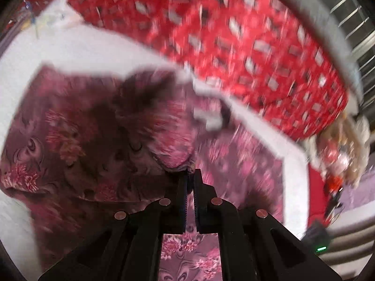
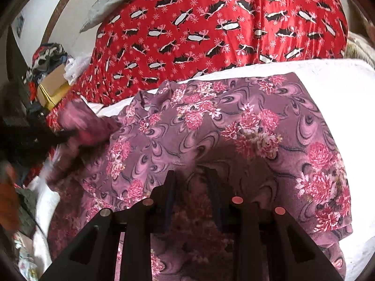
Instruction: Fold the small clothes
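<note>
Motion blur smeared the left wrist view. One mauve floral garment (image 2: 211,126) lay across the white bed (image 2: 328,82) at frame centre. The left gripper (image 1: 190,173) pinched its edge; the right gripper (image 2: 191,175) stood spread above the cloth, its fingertips shadowed. One red penguin-print blanket (image 2: 211,23) filled the top.

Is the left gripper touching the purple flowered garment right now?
Touching. The left wrist view shows the left gripper shut on a bunched fold of the purple flowered garment.
</note>
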`<state>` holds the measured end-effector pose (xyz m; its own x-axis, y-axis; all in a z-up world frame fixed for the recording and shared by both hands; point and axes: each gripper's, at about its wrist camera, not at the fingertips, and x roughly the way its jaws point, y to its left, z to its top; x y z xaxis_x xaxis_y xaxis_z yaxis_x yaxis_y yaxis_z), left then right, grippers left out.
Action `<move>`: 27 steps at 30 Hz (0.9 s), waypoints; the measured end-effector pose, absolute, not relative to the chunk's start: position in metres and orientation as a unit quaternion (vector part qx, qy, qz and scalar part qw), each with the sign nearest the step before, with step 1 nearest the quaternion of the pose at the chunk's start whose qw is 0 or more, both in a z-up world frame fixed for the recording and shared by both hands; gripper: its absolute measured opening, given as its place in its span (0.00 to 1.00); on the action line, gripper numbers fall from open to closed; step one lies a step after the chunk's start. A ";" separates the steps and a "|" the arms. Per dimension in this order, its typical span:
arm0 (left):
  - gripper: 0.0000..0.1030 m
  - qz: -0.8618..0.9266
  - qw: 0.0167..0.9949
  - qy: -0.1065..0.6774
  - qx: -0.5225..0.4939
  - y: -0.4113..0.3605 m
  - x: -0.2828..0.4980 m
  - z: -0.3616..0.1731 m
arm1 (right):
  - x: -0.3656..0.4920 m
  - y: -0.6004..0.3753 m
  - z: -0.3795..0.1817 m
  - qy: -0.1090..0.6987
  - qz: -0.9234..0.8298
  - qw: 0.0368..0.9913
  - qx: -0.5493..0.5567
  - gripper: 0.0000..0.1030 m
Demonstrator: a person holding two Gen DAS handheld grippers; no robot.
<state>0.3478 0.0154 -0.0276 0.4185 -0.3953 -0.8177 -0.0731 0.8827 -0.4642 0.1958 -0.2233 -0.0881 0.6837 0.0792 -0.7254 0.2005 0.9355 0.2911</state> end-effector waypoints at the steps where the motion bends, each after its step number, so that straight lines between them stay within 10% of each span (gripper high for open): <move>1: 0.04 -0.095 0.808 0.539 -0.217 0.011 0.351 -0.037 | 0.196 -0.225 -0.088 0.396 -0.031 0.900 0.182 0.29; 7: 0.04 -0.131 0.783 0.545 -0.270 0.041 0.351 -0.043 | 0.198 -0.224 -0.079 0.420 -0.032 0.889 0.178 0.29; 22: 0.12 -0.074 0.747 0.512 -0.417 0.163 0.339 -0.097 | 0.282 -0.065 -0.053 0.430 0.035 0.902 0.013 0.68; 24: 0.12 -0.077 0.746 0.513 -0.417 0.157 0.337 -0.101 | 0.291 -0.060 -0.061 0.433 0.006 0.901 -0.014 0.61; 26: 0.12 -0.080 0.751 0.511 -0.411 0.155 0.337 -0.101 | 0.293 -0.072 -0.057 0.425 0.006 0.905 0.015 0.07; 27: 0.12 -0.082 0.754 0.509 -0.408 0.156 0.331 -0.099 | 0.292 -0.087 -0.053 0.424 0.011 0.904 0.058 0.07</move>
